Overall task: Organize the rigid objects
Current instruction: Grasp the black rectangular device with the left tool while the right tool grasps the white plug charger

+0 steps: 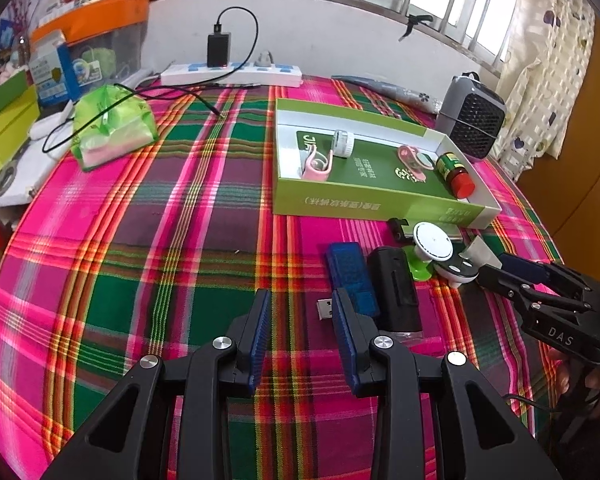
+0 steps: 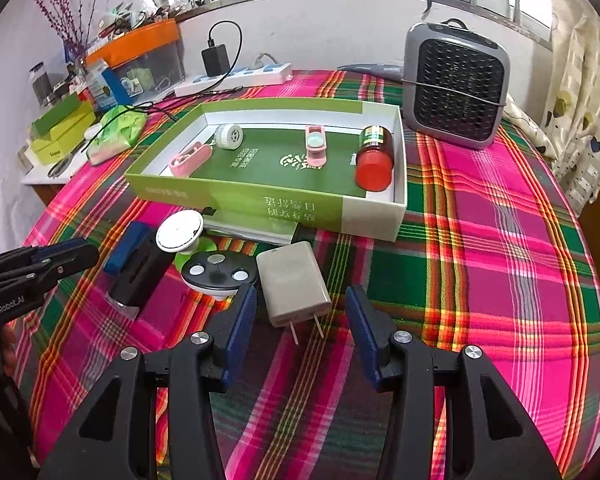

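A green open box point(image 2: 364, 216) point(image 1: 380, 204) on the plaid table holds a red-capped bottle point(image 2: 374, 158), a white round jar point(image 2: 229, 136) and two pink clips point(image 2: 315, 146). In front of it lie a grey plug adapter point(image 2: 292, 280), a black-and-white disc point(image 2: 220, 274), a white round knob on a green base point(image 2: 180, 230), a black block point(image 2: 140, 272) and a blue USB stick point(image 1: 350, 276). My right gripper point(image 2: 300, 300) is open, with the adapter's prong end between its fingers. My left gripper point(image 1: 302, 304) is open and empty, left of the USB stick.
A grey fan heater point(image 2: 456, 84) stands behind the box at the right. A white power strip point(image 1: 232, 74) with a black charger, a green tissue pack point(image 1: 112, 128) and cluttered boxes point(image 1: 8, 120) lie at the back left.
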